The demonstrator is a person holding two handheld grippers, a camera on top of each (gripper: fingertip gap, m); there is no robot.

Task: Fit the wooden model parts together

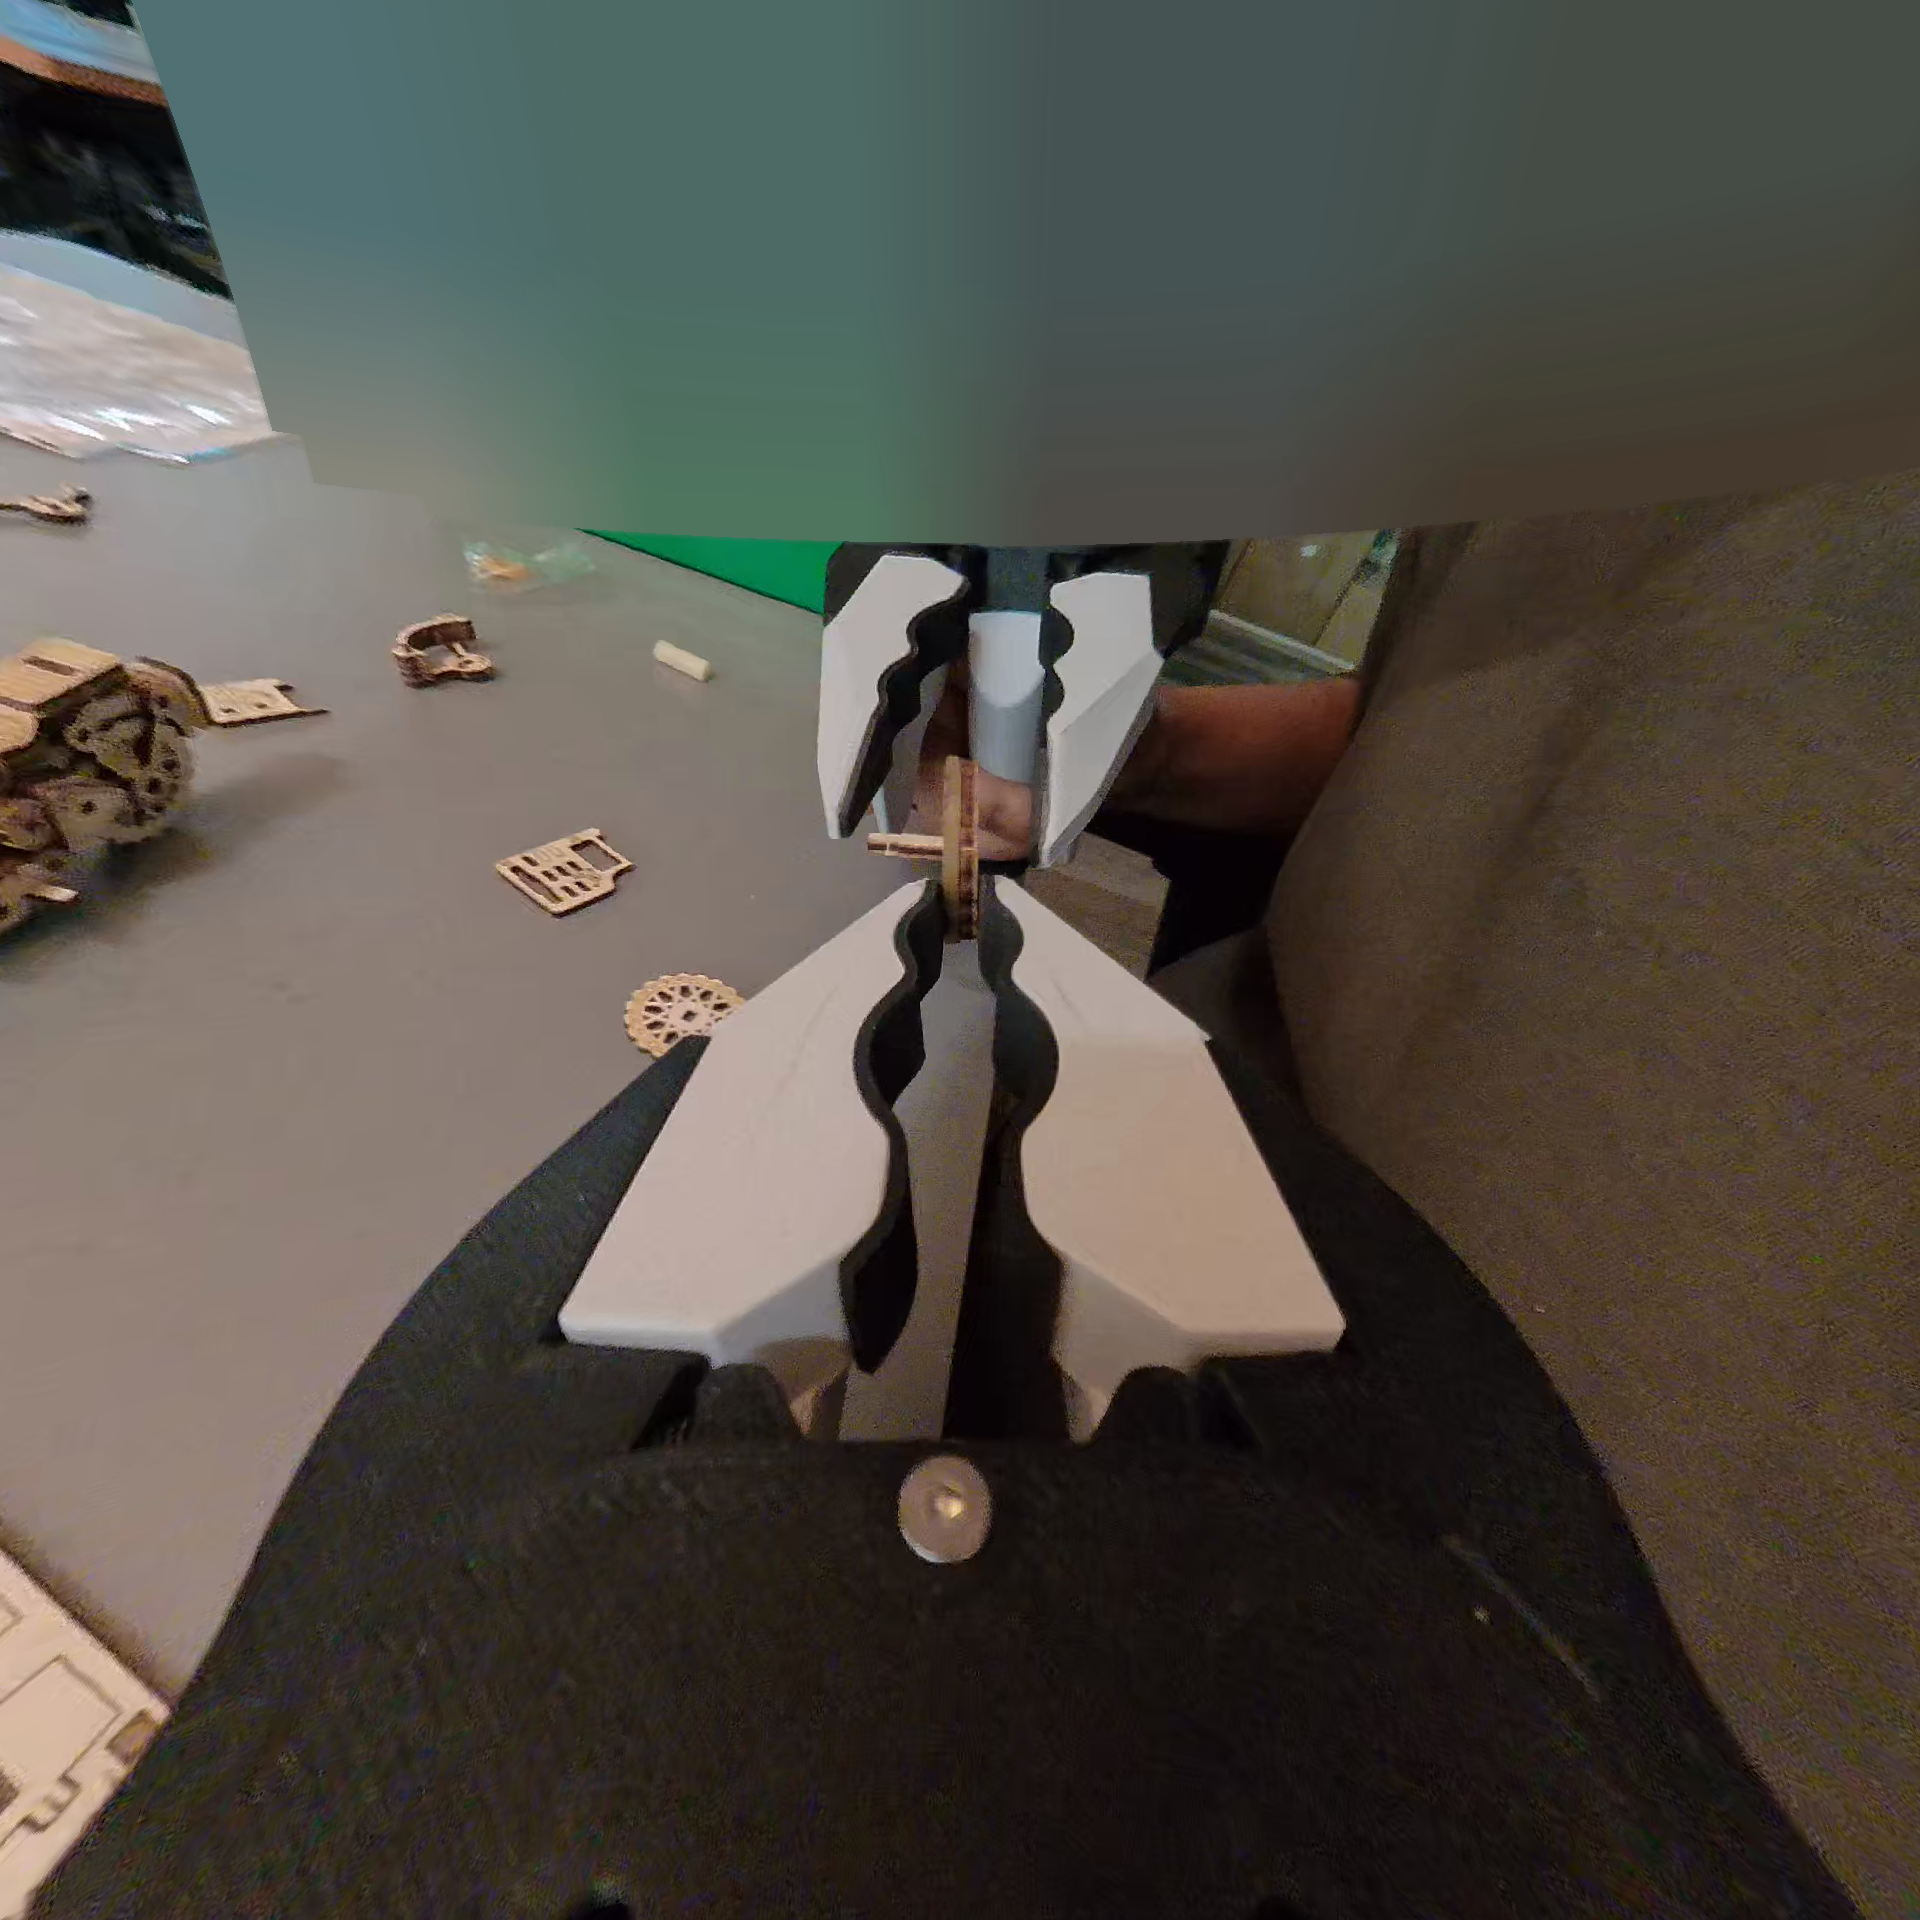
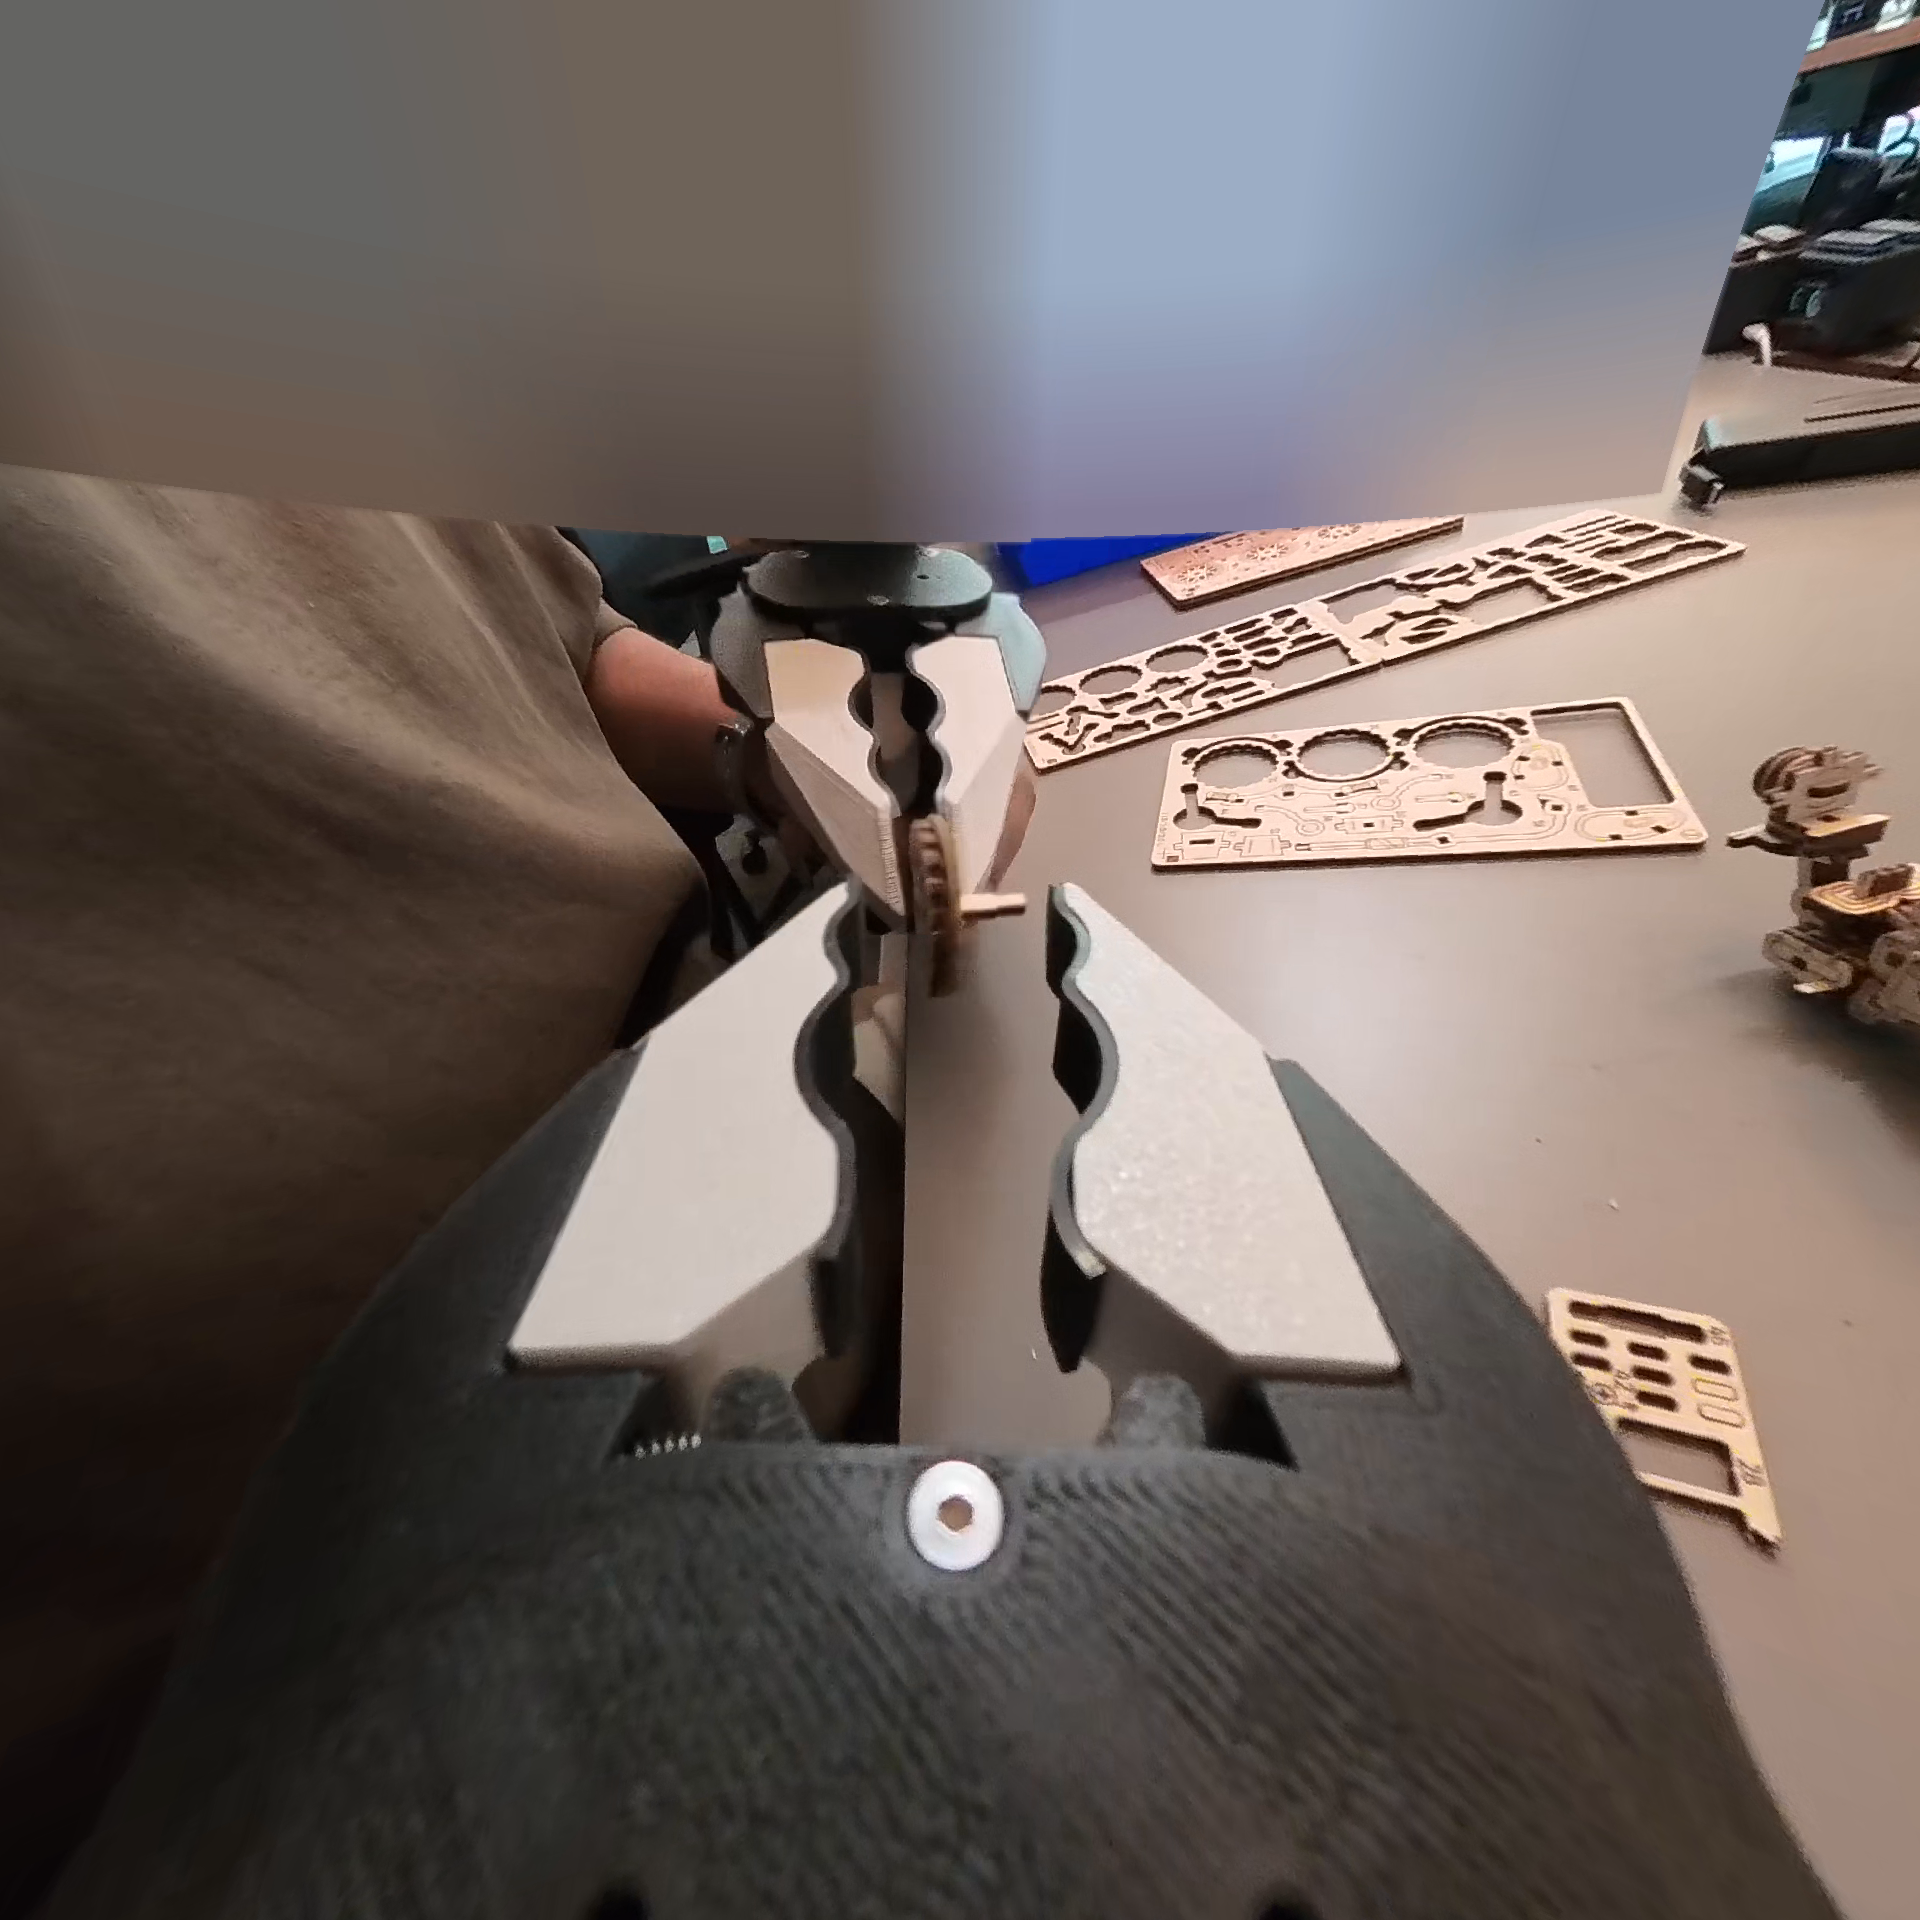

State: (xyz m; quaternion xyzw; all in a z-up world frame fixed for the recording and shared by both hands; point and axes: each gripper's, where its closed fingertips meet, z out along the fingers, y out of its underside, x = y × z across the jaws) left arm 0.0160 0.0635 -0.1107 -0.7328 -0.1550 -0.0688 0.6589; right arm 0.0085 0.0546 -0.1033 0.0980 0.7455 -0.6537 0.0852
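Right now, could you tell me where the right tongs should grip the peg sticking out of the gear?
Probably the peg by its free end, approached from the side away from the gear. The left tongs clamp the gear's rim, and the peg juts from its face, so only that stub is clear. The open right tongs should close across it.

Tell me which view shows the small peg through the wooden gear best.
Left wrist view: the peg sticks out sideways from the gear, sharp and unblocked. Right wrist view shows only its short tip beside the gear, slightly blurred.
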